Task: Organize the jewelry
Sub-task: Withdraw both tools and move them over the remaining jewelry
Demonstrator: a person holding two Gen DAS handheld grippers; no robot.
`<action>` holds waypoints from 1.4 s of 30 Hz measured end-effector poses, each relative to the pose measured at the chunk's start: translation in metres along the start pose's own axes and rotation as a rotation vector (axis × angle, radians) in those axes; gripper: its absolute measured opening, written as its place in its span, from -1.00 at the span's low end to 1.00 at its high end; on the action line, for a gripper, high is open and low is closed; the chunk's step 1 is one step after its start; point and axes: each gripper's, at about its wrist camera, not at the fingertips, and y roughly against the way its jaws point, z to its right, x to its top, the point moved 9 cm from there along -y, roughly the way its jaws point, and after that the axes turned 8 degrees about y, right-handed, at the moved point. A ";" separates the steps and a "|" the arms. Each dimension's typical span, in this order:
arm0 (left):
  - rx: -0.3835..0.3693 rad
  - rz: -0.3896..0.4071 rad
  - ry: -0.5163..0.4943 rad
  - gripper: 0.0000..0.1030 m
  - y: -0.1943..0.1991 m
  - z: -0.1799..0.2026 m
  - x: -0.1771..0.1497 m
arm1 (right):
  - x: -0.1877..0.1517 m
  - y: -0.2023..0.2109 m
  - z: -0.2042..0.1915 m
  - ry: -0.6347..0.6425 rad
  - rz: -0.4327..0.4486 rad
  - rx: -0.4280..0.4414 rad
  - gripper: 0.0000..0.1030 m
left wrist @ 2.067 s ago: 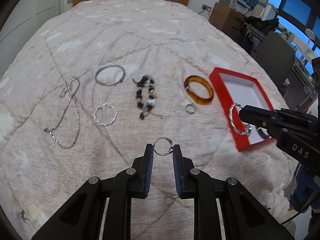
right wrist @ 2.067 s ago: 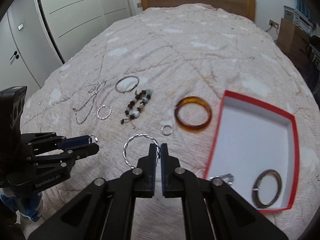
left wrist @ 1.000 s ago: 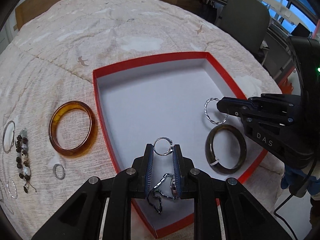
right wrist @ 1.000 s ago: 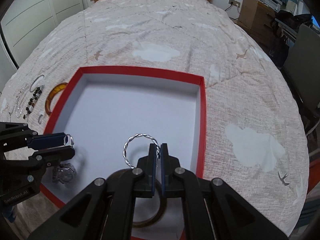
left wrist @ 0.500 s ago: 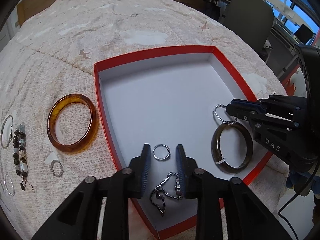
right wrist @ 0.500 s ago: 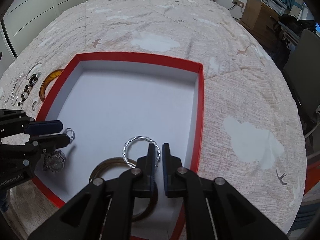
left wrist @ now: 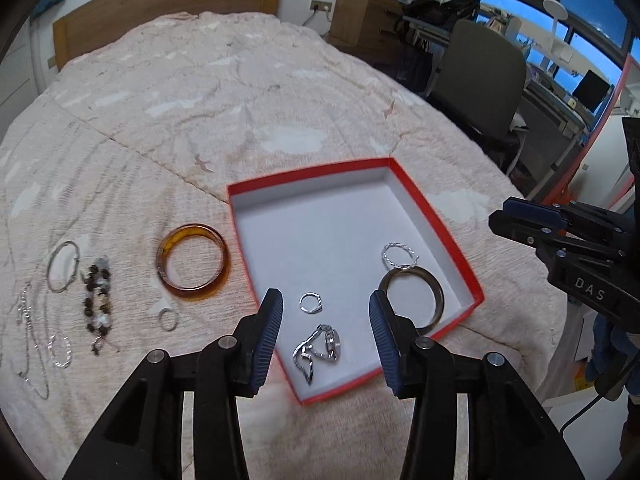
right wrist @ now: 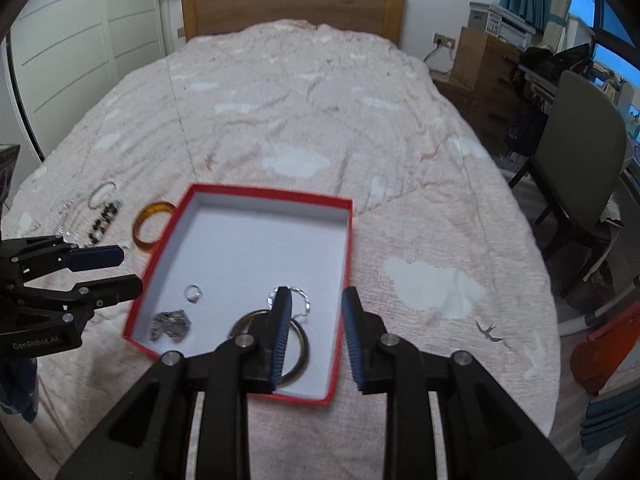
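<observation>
A red box [left wrist: 312, 174] with a white floor [right wrist: 260, 240] lies on the bed. In it lie a small silver ring [left wrist: 311, 303] [right wrist: 193, 293], a twisted silver bangle [left wrist: 399, 255] [right wrist: 300, 300], a dark bangle [left wrist: 412, 294] [right wrist: 296, 350] and a crumpled silver chain [left wrist: 318, 347] [right wrist: 170, 324]. My left gripper [left wrist: 325, 320] is open and empty above the box's near edge. My right gripper [right wrist: 313, 326] is open and empty above the dark bangle. Each gripper shows in the other view, left [right wrist: 100, 272] and right [left wrist: 520, 216].
Left of the box on the quilt lie an amber bangle [left wrist: 193, 262] [right wrist: 154, 226], a small ring [left wrist: 168, 319], a bead bracelet [left wrist: 97, 294], a thin silver bangle [left wrist: 63, 266], a silver hoop [left wrist: 61, 350] and a chain necklace [left wrist: 30, 344]. A grey chair [right wrist: 580, 168] stands right of the bed.
Both grippers opened and let go: the small ring and the twisted bangle now lie in the box. Both grippers have pulled up and back from the box.
</observation>
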 end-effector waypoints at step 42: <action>0.361 0.164 0.407 0.27 0.183 -0.296 -0.119 | 0.036 0.048 -0.232 0.030 0.101 0.217 -0.51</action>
